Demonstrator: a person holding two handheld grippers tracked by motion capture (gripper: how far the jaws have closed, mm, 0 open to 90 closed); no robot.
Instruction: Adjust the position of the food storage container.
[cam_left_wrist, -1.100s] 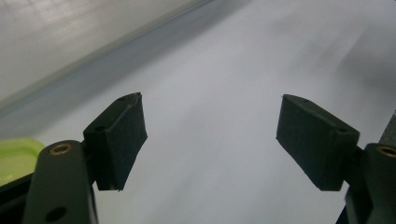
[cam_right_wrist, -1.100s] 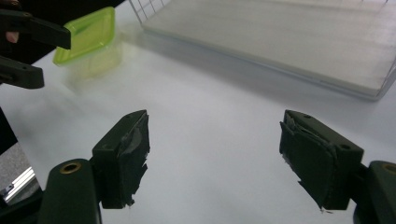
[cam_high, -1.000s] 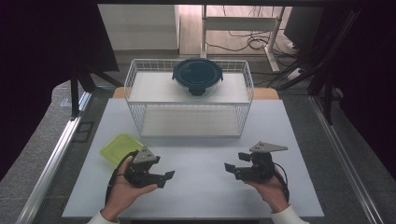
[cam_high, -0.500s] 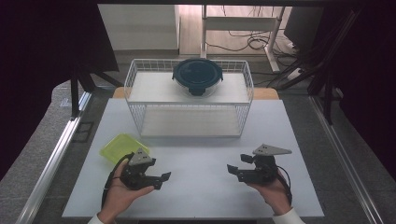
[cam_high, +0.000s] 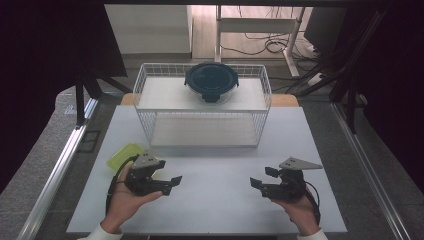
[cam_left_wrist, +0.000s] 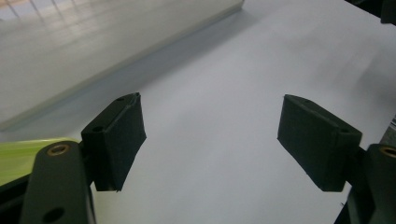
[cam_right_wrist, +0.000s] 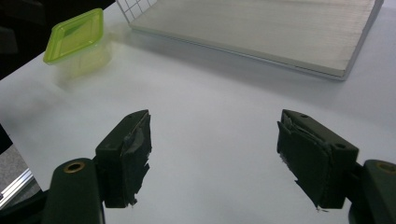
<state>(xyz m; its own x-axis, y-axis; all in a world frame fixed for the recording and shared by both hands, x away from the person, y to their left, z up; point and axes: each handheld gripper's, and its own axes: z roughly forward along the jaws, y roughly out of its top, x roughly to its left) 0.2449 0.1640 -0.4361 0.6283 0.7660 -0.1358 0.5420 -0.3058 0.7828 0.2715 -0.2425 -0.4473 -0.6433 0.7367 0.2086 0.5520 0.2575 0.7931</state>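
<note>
Both left gripper and right gripper hold spread, empty jaws over bare table.

— Where on the white table? Left gripper near the front left, right gripper front right, well apart.

— And behind? White wire basket centred at the back, dark round lidded container inside; green-lidded square plastic tub just behind the left gripper.

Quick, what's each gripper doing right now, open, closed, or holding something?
Left gripper: open, holding nothing, beside the green container.
Right gripper: open, holding nothing, over the white table.
</note>
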